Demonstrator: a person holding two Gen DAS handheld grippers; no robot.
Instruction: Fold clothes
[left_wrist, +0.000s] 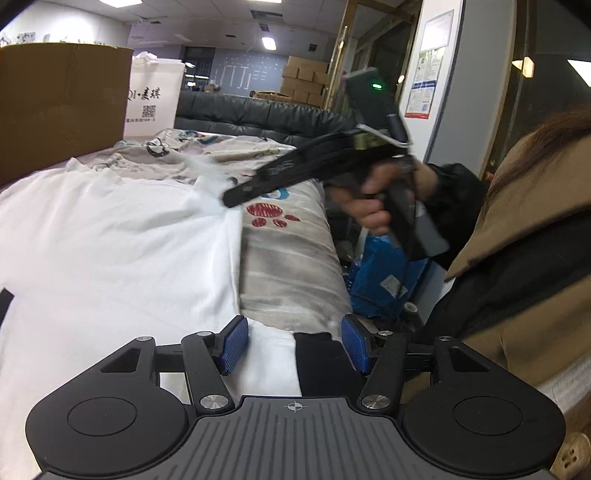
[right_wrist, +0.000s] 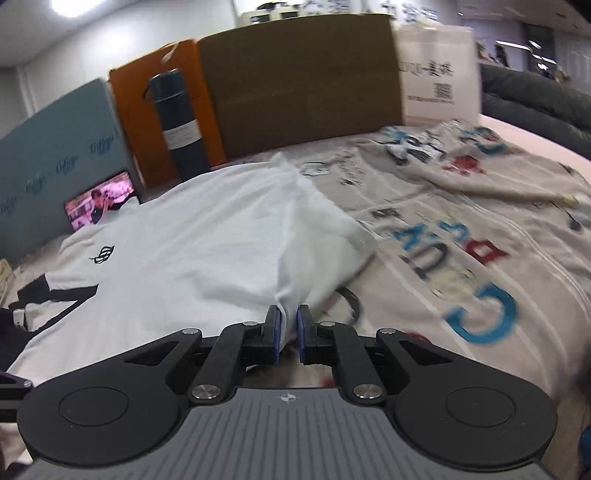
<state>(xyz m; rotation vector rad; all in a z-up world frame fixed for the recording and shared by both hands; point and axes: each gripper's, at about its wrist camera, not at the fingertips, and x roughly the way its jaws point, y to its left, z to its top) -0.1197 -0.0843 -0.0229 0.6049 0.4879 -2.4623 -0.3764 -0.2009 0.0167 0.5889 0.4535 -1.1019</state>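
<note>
A white T-shirt (left_wrist: 110, 240) with black trim lies spread on a printed blanket. My left gripper (left_wrist: 295, 345) stands open low over its near edge, where a black cuff shows between the blue pads (left_wrist: 234, 345) without being pressed. My right gripper (right_wrist: 289, 332) is shut on a bunched fold of the white T-shirt (right_wrist: 184, 251), which rises in a ridge from its pads. In the left wrist view the right gripper (left_wrist: 236, 195) reaches in from the right, its tips at the shirt's far side edge, held by a hand (left_wrist: 373, 206).
The printed blanket (right_wrist: 461, 221) covers the surface. A cardboard box (right_wrist: 303, 81), a white bag (right_wrist: 439, 74), a dark bottle (right_wrist: 181, 122) and a lit screen (right_wrist: 99, 206) stand along the back. A dark sofa (left_wrist: 258, 114) lies beyond. A person's tan coat (left_wrist: 535, 258) fills the right.
</note>
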